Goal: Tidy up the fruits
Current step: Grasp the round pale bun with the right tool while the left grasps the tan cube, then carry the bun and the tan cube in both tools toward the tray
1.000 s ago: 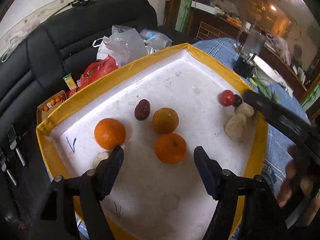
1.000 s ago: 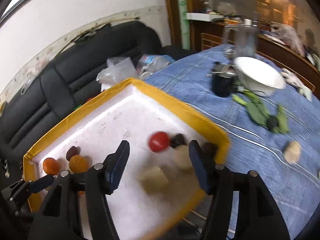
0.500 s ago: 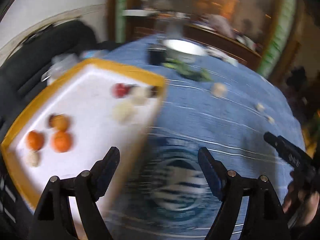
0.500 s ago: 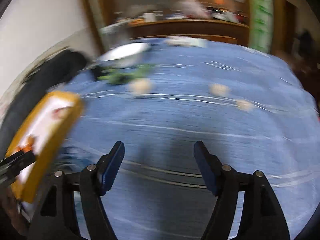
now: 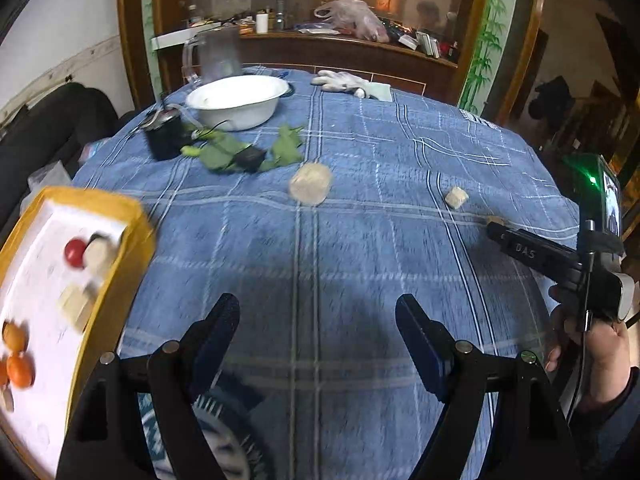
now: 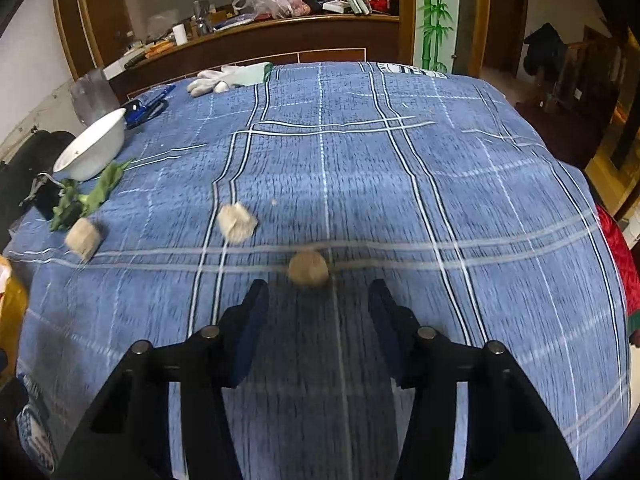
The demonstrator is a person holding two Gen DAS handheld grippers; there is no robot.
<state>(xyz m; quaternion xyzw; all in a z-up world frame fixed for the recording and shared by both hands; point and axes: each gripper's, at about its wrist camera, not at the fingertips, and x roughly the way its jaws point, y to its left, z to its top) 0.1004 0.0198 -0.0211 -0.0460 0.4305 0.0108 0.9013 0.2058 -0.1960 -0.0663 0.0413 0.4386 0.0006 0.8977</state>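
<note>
Right wrist view shows the right gripper (image 6: 316, 326) with jaws apart and empty, lined up behind the round beige piece (image 6: 308, 268) at 12 o'clock, probably to take it toward the yellow tray (image 5: 112, 280), while the left gripper (image 5: 318, 340) hangs spread and empty.

Home: tablecloth (image 6: 360, 168), cluttered sideboard (image 5: 344, 52)
</note>
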